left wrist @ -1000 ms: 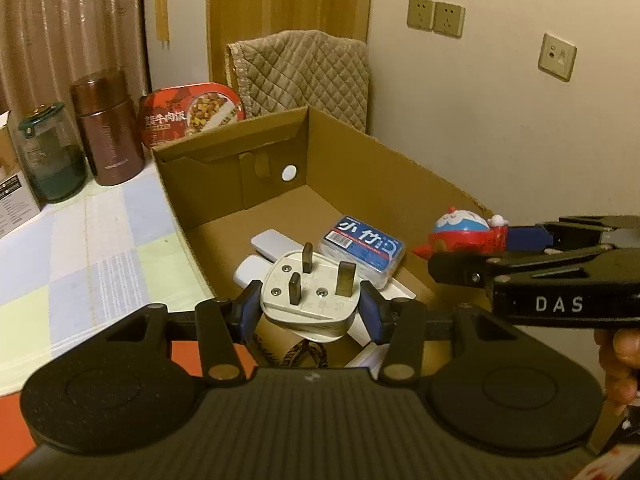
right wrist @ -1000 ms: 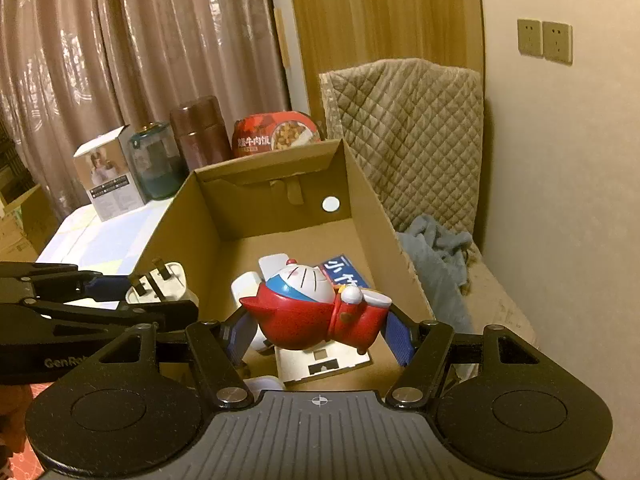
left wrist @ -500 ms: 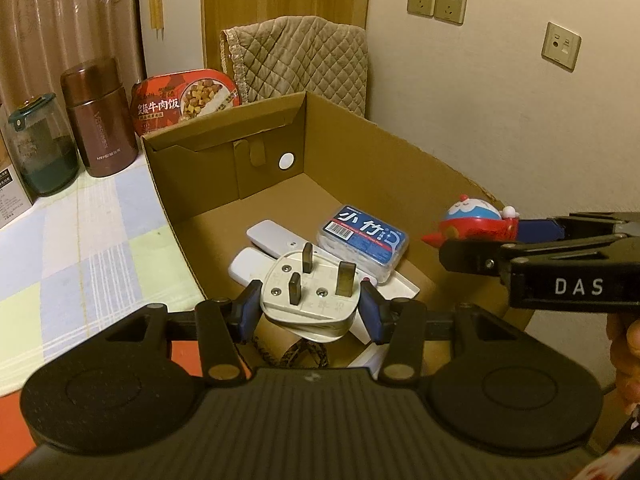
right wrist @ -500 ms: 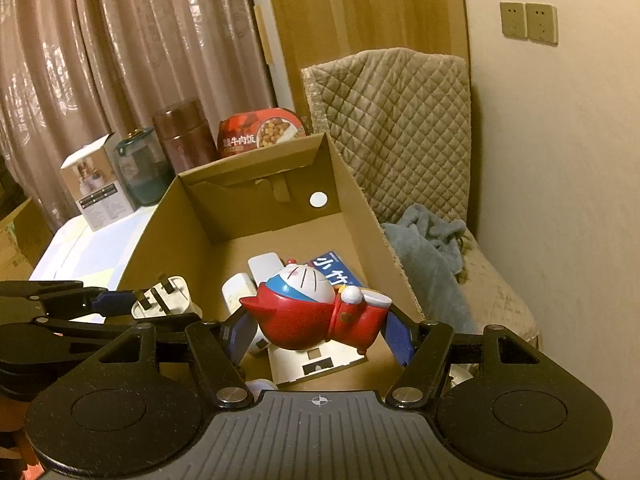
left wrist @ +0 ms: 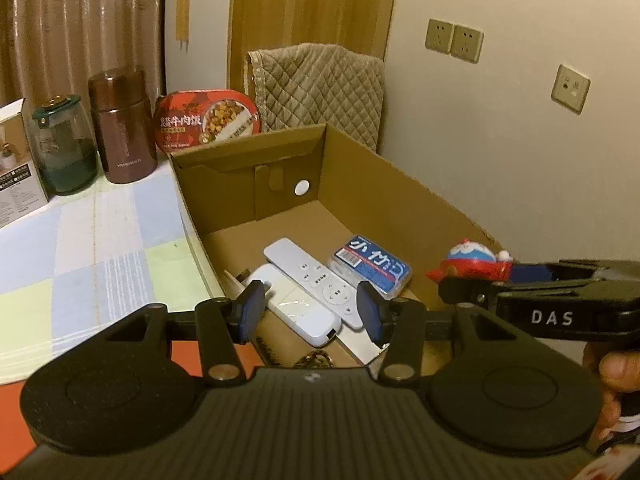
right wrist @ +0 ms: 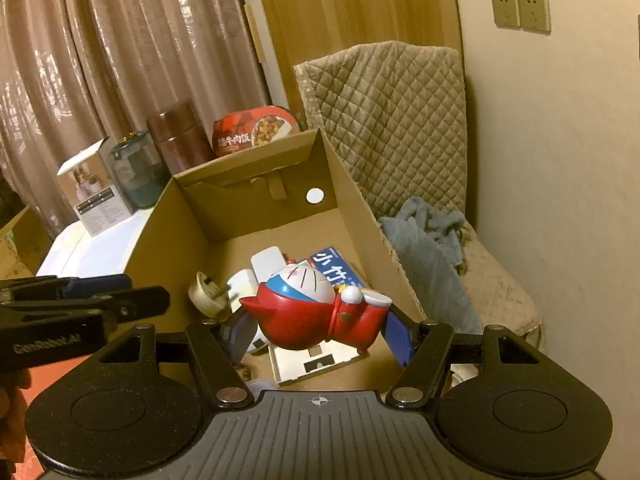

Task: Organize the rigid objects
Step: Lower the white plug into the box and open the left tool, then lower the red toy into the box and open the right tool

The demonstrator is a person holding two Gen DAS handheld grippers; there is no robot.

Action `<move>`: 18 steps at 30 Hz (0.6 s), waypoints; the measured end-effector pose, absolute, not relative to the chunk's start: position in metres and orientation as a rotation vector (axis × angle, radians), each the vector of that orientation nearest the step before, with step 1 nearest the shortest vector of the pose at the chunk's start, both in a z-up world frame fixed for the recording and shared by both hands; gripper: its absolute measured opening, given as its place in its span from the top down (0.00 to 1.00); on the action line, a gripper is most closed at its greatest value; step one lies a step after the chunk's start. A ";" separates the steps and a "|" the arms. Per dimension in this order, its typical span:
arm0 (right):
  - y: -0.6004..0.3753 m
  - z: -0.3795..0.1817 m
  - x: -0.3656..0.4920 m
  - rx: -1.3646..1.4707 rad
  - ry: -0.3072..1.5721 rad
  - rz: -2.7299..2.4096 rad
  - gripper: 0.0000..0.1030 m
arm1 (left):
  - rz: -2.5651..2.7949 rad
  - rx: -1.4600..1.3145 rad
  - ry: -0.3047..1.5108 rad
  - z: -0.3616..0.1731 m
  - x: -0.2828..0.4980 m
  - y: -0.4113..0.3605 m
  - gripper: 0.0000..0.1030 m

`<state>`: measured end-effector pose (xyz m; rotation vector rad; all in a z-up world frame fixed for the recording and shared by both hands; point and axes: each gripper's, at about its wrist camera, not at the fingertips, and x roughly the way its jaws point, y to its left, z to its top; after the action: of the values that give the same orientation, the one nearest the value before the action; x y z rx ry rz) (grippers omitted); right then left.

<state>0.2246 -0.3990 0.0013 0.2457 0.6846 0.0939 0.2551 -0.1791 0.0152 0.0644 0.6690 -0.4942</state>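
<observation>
Cardboard box (right wrist: 352, 200) on table: we hold toy (right wrist: 316, 312) over it, clamped in right gripper (right wrist: 320, 326).
Left gripper (left wrist: 310, 312) open, empty; plug (right wrist: 206, 292) seemingly dropped inside. Next: lower toy, release.

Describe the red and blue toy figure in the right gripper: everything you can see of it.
The toy figure is a glossy, hard-looking cartoon cat: blue and white head with whiskers, red body, a white round hand. It lies on its side, clamped between the blue pads of the right gripper, which alone touches it. It hangs above the open cardboard box, over the white items in it.
</observation>
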 end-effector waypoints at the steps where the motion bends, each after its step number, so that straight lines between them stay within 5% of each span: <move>1: -0.399 0.001 0.225 0.248 0.687 0.094 0.38 | -0.491 0.059 0.665 0.017 0.255 -0.178 0.56; 18: -0.393 -0.002 0.227 0.207 0.719 0.072 0.38 | -0.474 0.050 0.649 0.023 0.247 -0.170 0.56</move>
<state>0.2265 -0.3930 -0.0017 0.2065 0.7187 0.0718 0.2470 -0.1704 0.0233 0.0503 0.6492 -0.4744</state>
